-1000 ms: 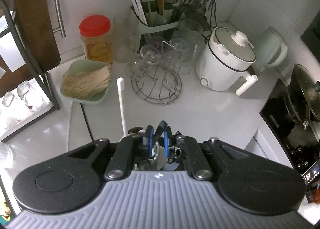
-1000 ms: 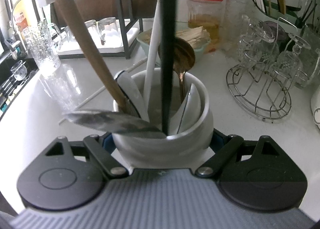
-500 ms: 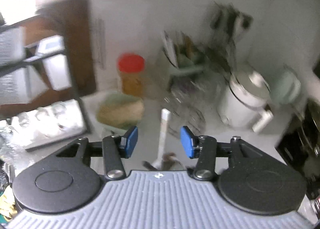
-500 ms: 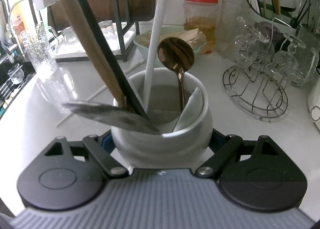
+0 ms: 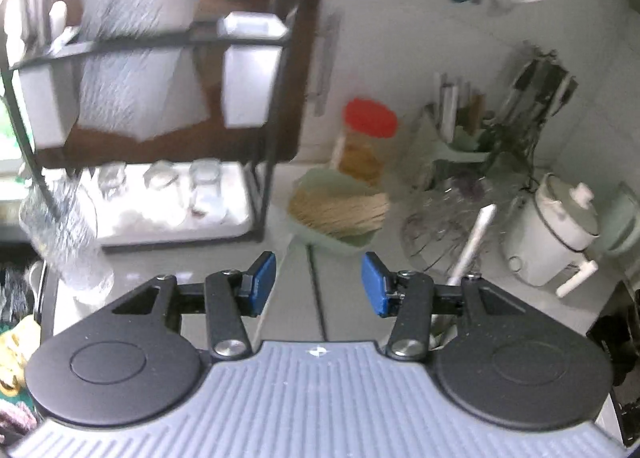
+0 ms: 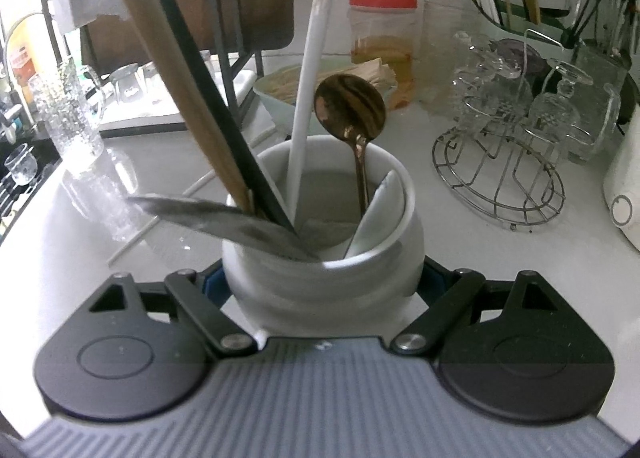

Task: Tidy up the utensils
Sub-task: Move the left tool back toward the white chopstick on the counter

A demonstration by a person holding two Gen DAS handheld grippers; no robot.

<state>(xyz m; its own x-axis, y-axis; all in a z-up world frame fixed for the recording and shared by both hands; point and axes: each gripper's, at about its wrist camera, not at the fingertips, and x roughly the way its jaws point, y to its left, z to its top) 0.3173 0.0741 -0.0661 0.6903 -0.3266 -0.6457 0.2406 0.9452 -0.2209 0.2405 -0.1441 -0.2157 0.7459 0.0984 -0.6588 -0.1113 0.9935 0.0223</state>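
Observation:
My right gripper [image 6: 322,280] is shut on a white ceramic utensil holder [image 6: 384,234] that stands on the white counter. In the holder are a wooden handle [image 6: 160,41], a black handle [image 6: 208,105] leaning against it, a white handle [image 6: 316,37], a copper spoon [image 6: 350,107], a flat metal blade [image 6: 208,213] and a white ceramic spoon [image 6: 380,213]. My left gripper [image 5: 319,284] hangs open over the counter with nothing between its blue pads [image 5: 262,278]. The white handle [image 5: 474,242] pokes up just to its right in the blurred left wrist view.
A black dish rack [image 5: 160,37] with glasses stands at the back left. A red-lidded jar [image 5: 370,121], a green bowl of sticks [image 5: 340,209], a wire glass stand [image 6: 500,177] and a white cooker [image 5: 552,234] line the back. A thin white stick [image 6: 132,246] lies on the counter.
My left gripper let go of the black-handled utensil, opened and swung away to the left. The black handle tipped over against the wooden one. The right gripper kept still on the holder.

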